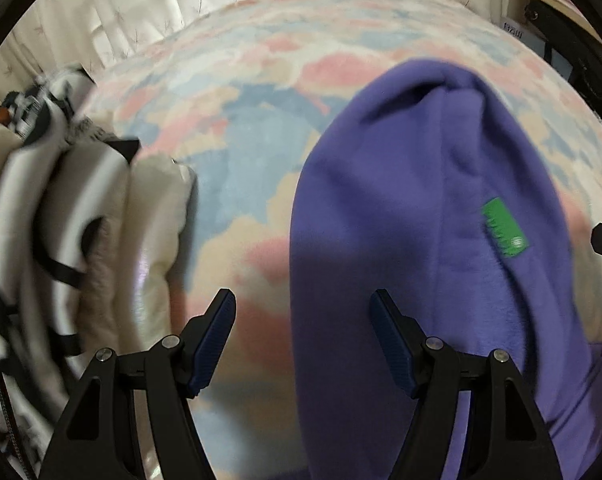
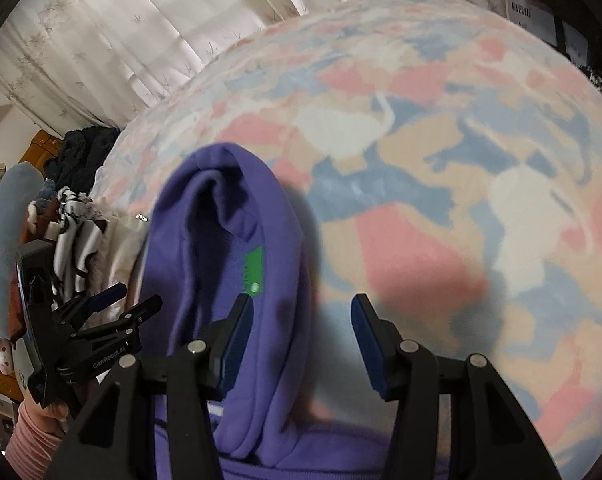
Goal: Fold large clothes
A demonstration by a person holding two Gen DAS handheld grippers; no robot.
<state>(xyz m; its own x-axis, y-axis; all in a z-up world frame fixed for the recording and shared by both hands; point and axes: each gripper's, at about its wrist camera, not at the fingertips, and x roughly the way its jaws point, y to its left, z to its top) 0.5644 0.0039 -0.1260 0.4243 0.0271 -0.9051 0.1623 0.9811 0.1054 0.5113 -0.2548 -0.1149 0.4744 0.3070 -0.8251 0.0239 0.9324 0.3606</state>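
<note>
Bed: a pastel cloud-print blanket (image 2: 441, 168) covers it; curtains behind.
Garment: the purple hoodie (image 1: 401, 208) lies on the blanket, hood up, green label (image 1: 505, 228) showing.
Left tongs (image 1: 303, 344): spread, empty, over the hood's left edge.
Right tongs (image 2: 299, 340): spread, empty, at its right edge.
Advice: flatten the hood first, then pinch both edges evenly.

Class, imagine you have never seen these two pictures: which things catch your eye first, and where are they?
A purple hoodie with a green label lies on the pastel cloud-patterned blanket. At the blanket's left edge sits a pile of folded clothes. Each open hand-held gripper hovers above the hoodie's edge.
</note>
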